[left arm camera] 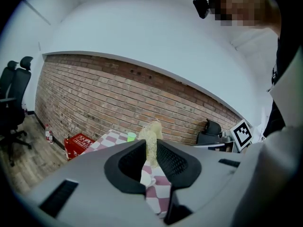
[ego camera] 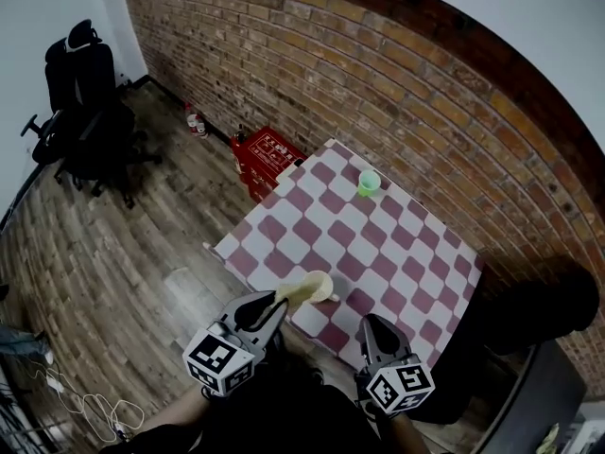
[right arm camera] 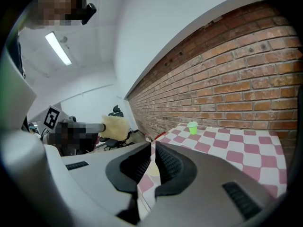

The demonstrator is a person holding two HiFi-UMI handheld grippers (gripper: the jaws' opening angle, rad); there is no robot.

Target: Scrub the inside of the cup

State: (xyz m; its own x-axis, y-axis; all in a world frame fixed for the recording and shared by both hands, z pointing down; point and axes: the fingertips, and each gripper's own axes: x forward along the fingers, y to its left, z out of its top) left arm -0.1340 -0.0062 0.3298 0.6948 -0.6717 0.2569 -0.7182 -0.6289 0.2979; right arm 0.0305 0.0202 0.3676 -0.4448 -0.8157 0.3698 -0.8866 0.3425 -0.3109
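left gripper (ego camera: 268, 312): clamped on sponge brush (ego camera: 310, 288), foam head forward, ready to scrub | right gripper (ego camera: 371, 332): jaws pressed together, empty | green cup (ego camera: 369, 183): far across checkered table (ego camera: 406, 246), unreached

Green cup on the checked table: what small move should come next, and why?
Probably reach both grippers forward toward the cup: it stands alone near the table's far edge, while the left gripper clamps the sponge and the right gripper is shut, empty.

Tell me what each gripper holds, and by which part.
The left gripper grips the sponge by its near end; the rest sticks out past the jaws. The right gripper is shut, holding nothing.
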